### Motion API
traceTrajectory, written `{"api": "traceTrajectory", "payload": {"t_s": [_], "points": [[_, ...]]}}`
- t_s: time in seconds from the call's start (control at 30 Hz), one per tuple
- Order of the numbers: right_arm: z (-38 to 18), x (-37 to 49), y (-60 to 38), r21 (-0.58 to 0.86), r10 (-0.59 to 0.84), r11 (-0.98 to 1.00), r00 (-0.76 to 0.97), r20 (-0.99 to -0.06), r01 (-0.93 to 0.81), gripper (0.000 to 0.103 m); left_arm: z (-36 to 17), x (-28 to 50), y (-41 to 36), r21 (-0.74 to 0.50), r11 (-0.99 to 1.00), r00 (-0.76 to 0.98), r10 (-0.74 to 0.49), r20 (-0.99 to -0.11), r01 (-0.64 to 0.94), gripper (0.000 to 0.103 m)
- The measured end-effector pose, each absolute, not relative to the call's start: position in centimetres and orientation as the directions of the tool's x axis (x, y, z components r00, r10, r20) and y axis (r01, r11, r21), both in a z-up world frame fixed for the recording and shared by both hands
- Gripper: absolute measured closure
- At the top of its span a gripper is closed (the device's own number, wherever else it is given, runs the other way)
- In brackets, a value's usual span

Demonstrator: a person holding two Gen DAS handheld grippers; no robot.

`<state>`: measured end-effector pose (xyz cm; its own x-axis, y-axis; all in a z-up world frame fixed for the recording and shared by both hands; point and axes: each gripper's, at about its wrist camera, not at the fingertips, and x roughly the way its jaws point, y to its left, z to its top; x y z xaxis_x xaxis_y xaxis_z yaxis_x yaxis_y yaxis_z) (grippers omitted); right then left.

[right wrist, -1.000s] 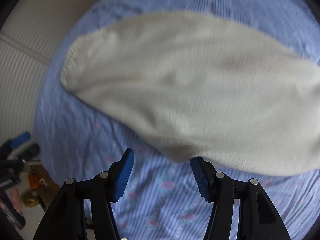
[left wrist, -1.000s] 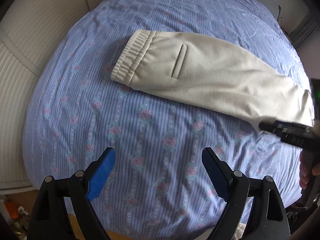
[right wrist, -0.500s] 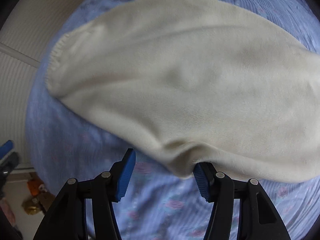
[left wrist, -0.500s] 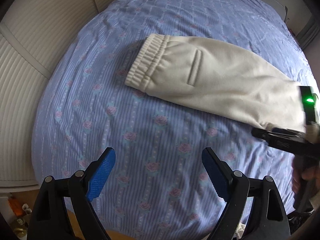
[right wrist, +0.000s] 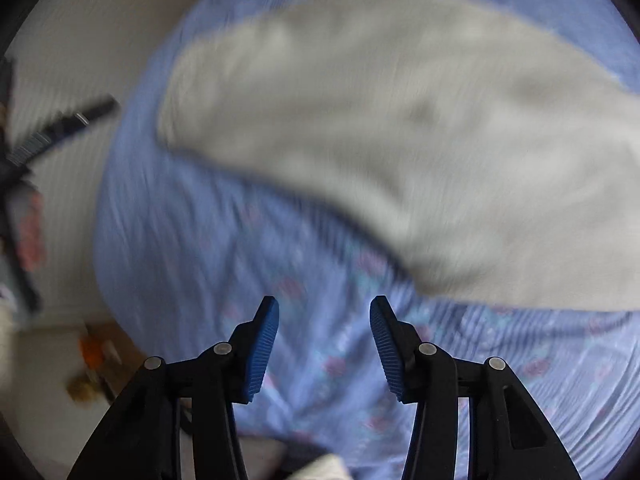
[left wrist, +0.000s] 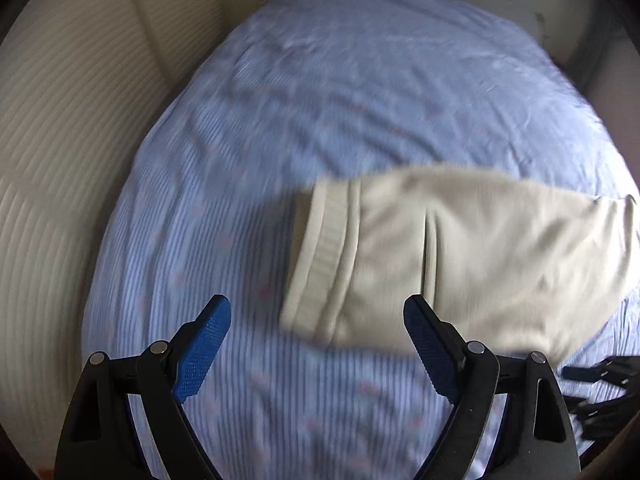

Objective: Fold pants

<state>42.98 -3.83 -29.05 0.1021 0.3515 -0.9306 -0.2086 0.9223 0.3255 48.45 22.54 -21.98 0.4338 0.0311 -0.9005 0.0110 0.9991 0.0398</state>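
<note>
The cream pants (left wrist: 460,256) lie flat on the blue floral bedsheet (left wrist: 320,100), toward the near right part of the bed, waistband (left wrist: 324,264) pointing to the left edge and the legs running off toward the right edge. They appear already doubled leg on leg; no crosswise fold is made, judging by the long shape in the right wrist view.

The left gripper (left wrist: 316,344) is spread wide and empty, poised above the near edge of the bed, just short of the waistband corner. The right gripper (right wrist: 324,344) is likewise parted and holds nothing; it sits over bare sheet, near the lower edge of the leg section (right wrist: 400,128) but apart from it.

Both views are heavily blurred, so fine contact cannot be confirmed.

Risks noted:
- A pinch at the waistband corner may take only the top layer, or catch the sheet beneath, since cloth and bedding lie flush.
- Uneven grasp points between the two sides would skew the fold.
- The soft bed gives under pressure, so a downward reach could bunch the fabric.
</note>
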Motion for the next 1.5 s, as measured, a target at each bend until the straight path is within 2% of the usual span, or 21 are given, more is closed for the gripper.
{"api": "traceTrajectory", "payload": {"t_s": [0.17,0.23,0.33,0.47,0.5,0.53,0.57,0.77,0.9,0.97,1.0,1.07,1.1,1.13,1.2,1.33,1.4,1.5], "points": [[-27.2,49.1,-3.4,0.272,0.292,0.955,0.204,-0.934,-0.121,0.052,-24.7,55.6,25.3,-0.138,0.990,0.385,-0.136,-0.913,0.021,0.015],[-26.7,51.3,-3.8,0.279,0.292,0.956,0.231,-0.928,-0.091,0.052,-26.4,57.7,26.2,-0.208,0.978,0.342,-0.194,-0.919,-0.004,0.023],[-26.5,53.2,-2.5,0.308,0.317,0.949,0.239,-0.918,-0.075,0.052,-28.2,60.1,26.1,-0.228,0.974,0.302,-0.218,-0.928,0.003,0.034],[-26.7,53.2,-1.2,0.320,0.334,0.943,0.233,-0.913,-0.097,0.052,-29.1,61.7,26.0,-0.297,0.952,0.276,-0.304,-0.912,0.070,0.038],[-26.8,53.2,-0.7,0.320,0.336,0.942,0.225,-0.915,-0.104,0.052,-29.4,62.0,26.0,-0.310,0.947,0.259,-0.320,-0.911,0.081,0.049],[-26.9,52.9,-0.6,0.320,0.336,0.941,0.219,-0.916,-0.108,0.052,-29.7,62.1,25.9,-0.314,0.946,0.242,-0.325,-0.914,0.086,0.066],[-27.0,52.7,-0.5,0.319,0.335,0.942,0.212,-0.918,-0.109,0.052,-29.9,62.1,25.9,-0.308,0.948,0.232,-0.318,-0.919,0.080,0.070],[-27.3,52.4,0.2,0.350,0.368,0.929,0.196,-0.909,-0.123,0.052,-28.4,60.2,26.7,-0.451,0.889,0.247,-0.455,-0.856,0.076,0.072],[-27.5,52.5,1.1,0.360,0.378,0.924,0.184,-0.907,-0.126,0.052,-29.8,61.6,27.2,-0.489,0.871,0.212,-0.486,-0.848,0.043,0.071],[-27.4,52.6,1.7,0.352,0.372,0.926,0.179,-0.911,-0.136,0.052,-31.4,63.0,27.4,-0.529,0.848,0.187,-0.517,-0.835,-0.016,0.066],[-27.3,52.6,2.0,0.347,0.369,0.927,0.178,-0.912,-0.144,0.052,-32.1,63.4,27.4,-0.545,0.837,0.180,-0.531,-0.828,-0.041,0.060],[-27.1,52.6,2.3,0.333,0.358,0.930,0.185,-0.915,-0.156,0.052,-32.6,63.5,27.2,-0.539,0.839,0.178,-0.521,-0.835,-0.072,0.059],[-27.0,52.6,2.4,0.329,0.356,0.931,0.188,-0.915,-0.160,0.052,-32.5,63.4,27.2,-0.521,0.849,0.190,-0.498,-0.846,-0.094,0.067],[-26.8,52.6,2.4,0.330,0.358,0.930,0.191,-0.914,-0.162,0.052,-32.2,63.0,27.2,-0.501,0.859,0.208,-0.473,-0.856,-0.107,0.091],[-26.6,52.6,2.3,0.329,0.358,0.930,0.195,-0.913,-0.164,0.052,-31.0,62.3,28.0,-0.529,0.839,0.267,-0.484,-0.833,-0.129,0.096],[-25.6,52.4,2.0,0.328,0.356,0.932,0.225,-0.907,-0.155,0.052,-25.0,59.7,31.1,-0.658,0.744,0.501,-0.530,-0.684,-0.113,0.096],[-24.9,52.5,1.9,0.321,0.352,0.934,0.255,-0.901,-0.154,0.052,-23.9,59.0,31.8,-0.670,0.738,0.565,-0.522,-0.639,-0.076,0.096],[-24.8,53.0,2.2,0.319,0.350,0.934,0.248,-0.903,-0.159,0.052,-28.0,60.6,31.1,-0.556,0.816,0.447,-0.442,-0.778,-0.161,0.096]]}}
